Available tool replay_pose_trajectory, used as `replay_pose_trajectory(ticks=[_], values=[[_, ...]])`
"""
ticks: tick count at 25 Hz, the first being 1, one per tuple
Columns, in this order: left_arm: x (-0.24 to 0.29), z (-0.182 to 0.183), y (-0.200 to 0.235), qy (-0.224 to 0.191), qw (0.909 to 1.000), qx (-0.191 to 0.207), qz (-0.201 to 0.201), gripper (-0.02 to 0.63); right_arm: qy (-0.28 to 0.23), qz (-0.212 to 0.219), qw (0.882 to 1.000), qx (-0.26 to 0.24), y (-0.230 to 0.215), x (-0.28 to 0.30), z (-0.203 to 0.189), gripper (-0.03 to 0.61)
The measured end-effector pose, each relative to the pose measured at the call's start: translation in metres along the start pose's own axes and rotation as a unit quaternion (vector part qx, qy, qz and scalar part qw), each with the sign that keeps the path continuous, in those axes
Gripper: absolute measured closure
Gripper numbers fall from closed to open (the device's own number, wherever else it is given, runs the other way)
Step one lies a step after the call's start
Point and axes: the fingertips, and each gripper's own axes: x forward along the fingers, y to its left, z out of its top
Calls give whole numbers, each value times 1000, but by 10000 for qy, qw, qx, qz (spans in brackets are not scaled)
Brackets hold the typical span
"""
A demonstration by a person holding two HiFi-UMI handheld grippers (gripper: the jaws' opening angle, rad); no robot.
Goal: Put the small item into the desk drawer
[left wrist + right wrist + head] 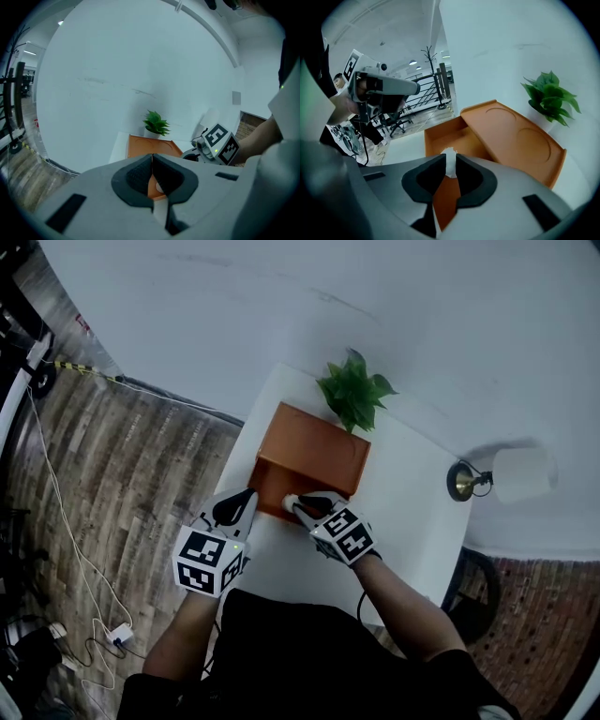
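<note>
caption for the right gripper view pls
Right tongs gripping a small white item at the open orange drawer

- Right gripper [298, 506]: black jaws over the near edge of the orange drawer box [314, 451], with a small white item [290, 503] at the jaw tips.
- Left gripper [247, 497]: just left of the right jaws, tips near the box's near-left corner.
- Green plant [354, 390]: beyond both jaws, behind the box.
- White desk [412, 512]: beneath both jaws.
- Brass lamp [464, 481], white shade: well right of the right jaws.
- Wood floor [131, 484] and white cable [66, 521]: left of the left jaws.
</note>
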Motion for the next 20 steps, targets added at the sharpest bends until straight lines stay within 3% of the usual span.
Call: replay_pose_trajectory(ticks=[9, 20], values=[[-8, 15, -47, -178, 9991, 163, 334, 601, -1004, 192, 9945, -224, 7, -52, 16, 539], [-10, 12, -124, -337, 9976, 185, 571, 601, -1793, -23, 9837, 146, -24, -157, -35, 572]])
